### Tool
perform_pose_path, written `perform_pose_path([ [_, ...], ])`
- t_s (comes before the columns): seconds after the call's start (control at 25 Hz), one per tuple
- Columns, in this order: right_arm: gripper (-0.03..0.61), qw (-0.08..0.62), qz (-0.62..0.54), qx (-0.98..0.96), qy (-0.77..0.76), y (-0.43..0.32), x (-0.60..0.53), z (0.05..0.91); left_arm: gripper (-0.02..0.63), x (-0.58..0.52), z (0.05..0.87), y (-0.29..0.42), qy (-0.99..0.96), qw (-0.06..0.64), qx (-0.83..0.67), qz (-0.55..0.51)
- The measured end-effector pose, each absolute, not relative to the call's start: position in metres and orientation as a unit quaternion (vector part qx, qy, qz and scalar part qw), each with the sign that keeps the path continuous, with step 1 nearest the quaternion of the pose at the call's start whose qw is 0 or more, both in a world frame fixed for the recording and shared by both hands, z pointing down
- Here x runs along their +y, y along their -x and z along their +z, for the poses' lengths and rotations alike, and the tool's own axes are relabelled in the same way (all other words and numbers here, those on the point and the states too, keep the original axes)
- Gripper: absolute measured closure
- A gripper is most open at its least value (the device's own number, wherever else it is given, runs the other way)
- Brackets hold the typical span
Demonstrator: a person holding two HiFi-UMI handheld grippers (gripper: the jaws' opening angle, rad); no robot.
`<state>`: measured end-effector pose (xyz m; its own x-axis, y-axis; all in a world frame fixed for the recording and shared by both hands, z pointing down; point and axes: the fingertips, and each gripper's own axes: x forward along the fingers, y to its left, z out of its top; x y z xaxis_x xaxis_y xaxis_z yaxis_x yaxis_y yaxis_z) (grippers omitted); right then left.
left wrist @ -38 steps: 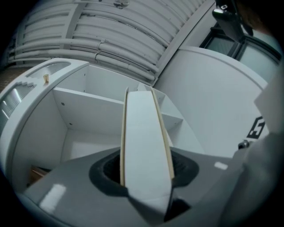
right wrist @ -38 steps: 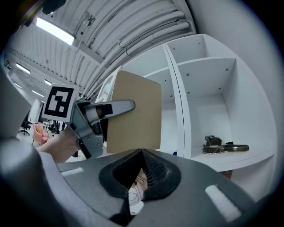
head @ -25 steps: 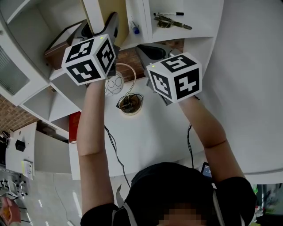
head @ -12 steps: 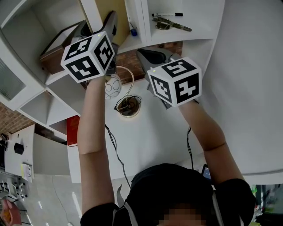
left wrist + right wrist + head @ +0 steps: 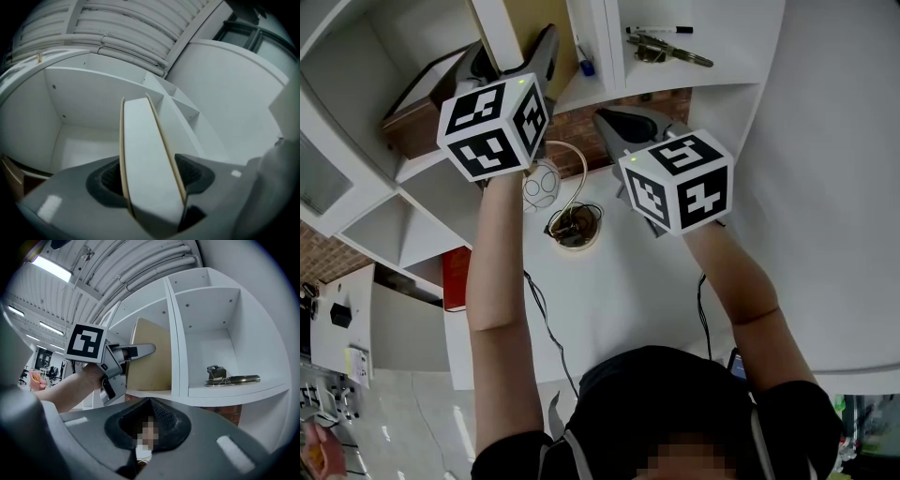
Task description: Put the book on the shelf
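Top of the head view: the shelf's (image 5: pixel 609 47) right compartment holds a pen (image 5: pixel 656 30) and a small metal object (image 5: pixel 667 52). The left gripper (image 5: pixel 152 177) clamps the book (image 5: pixel 146 150) upright between its jaws, in the neighbouring compartment. The right gripper's (image 5: pixel 149 401) jaws are pressed together, empty.

I count two grippers, the left gripper (image 5: pixel 514 52) and right gripper (image 5: pixel 614 120), one book (image 5: pixel 530 19), one black marker (image 5: pixel 658 30), one bowl (image 5: pixel 575 225) and one white ball (image 5: pixel 541 183).

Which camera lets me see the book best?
The right gripper view: the book shows its broad tan cover, upright in a shelf cubby. The left gripper view shows only its white page edge clamped in the left gripper. The head view catches just a tan strip behind that gripper.
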<state>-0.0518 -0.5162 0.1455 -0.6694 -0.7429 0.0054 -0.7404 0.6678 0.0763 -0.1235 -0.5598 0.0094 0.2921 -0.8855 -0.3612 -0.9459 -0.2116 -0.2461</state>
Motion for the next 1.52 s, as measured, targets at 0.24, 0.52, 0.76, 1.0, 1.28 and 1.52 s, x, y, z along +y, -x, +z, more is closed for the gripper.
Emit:
perform_pose_path([
  [0.24,0.580,0.017,-0.026,-0.916,-0.400,0.057,-0.515,0.154,0.250,-0.553,0.018,0.133,0.772,0.215,0.592,0.083],
  [0.52,0.580,0.016,-0.024,-0.916,-0.400,0.055,-0.505,0.159,0.247,-0.536,0.027,0.134,0.776,0.213,0.585,0.097],
  [0.76,0.580,0.007,-0.019,-0.912,-0.409,0.045,-0.494,0.167,0.244,-0.517,0.033,0.131,0.779,0.212,0.580,0.107],
  [1.0,0.580,0.003,-0.005,-0.914,-0.407,0.041,-0.478,0.184,0.244,-0.498,0.055,0.128,0.784,0.203,0.577,0.107],
  [1.28,0.580,0.007,0.005,-0.916,-0.402,0.042,-0.465,0.202,0.244,-0.481,0.081,0.126,0.789,0.185,0.575,0.113],
  [1.52,0.580,0.009,0.006,-0.916,-0.401,0.044,-0.453,0.219,0.249,-0.462,0.117,0.116,0.810,0.162,0.552,0.112],
])
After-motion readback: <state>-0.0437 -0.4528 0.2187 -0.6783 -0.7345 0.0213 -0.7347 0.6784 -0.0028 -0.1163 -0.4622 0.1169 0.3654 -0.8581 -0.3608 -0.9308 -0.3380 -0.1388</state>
